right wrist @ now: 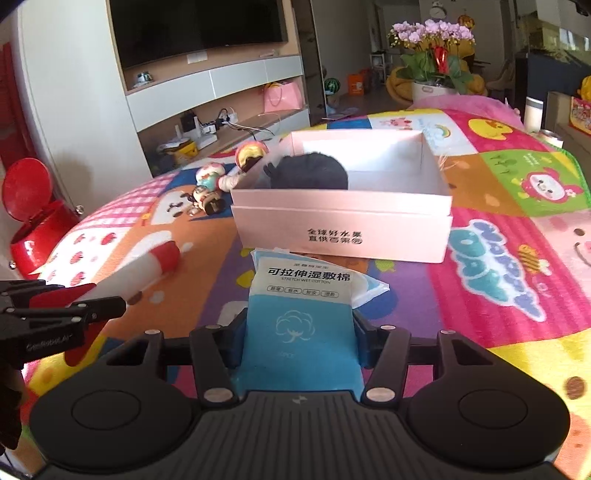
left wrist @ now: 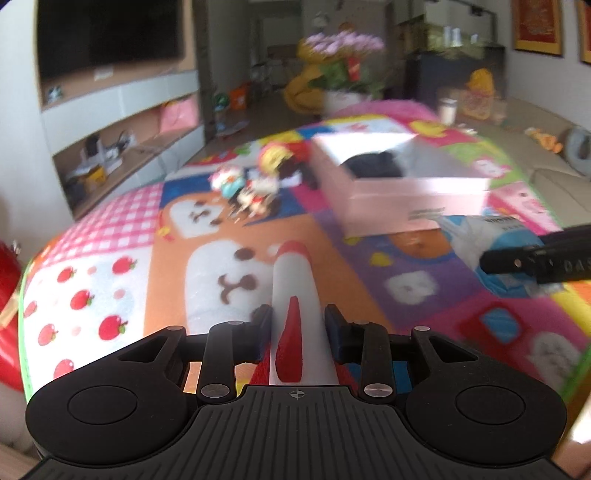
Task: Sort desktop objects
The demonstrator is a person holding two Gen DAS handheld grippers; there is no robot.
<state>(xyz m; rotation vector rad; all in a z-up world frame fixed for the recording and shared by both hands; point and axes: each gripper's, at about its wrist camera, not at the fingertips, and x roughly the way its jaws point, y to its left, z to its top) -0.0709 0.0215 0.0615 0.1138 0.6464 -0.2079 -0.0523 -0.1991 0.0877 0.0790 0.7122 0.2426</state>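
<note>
Left claw [left wrist: 297,325] grips the toy rocket [left wrist: 293,280]; right claw [right wrist: 299,332] clamps the cotton-pad packet [right wrist: 301,317], pink box [right wrist: 343,229] at twelve o'clock, presumably their destination.

One pink box [right wrist: 343,225] stands on the patchwork cloth [right wrist: 498,280]; inside it, one dark object [right wrist: 310,171]; beside the box, a cluster of small figurines [right wrist: 218,184], about three, though blur and overlap make the exact count unsure; one white and red toy rocket [left wrist: 295,295]; one blue and white packet [right wrist: 303,325]; two black grippers, the left gripper [left wrist: 297,325] and the right gripper [right wrist: 299,339]; one red bin [right wrist: 33,225] off the cloth's edge; one pot of purple flowers [right wrist: 432,40]; one dark screen [right wrist: 195,26].
</note>
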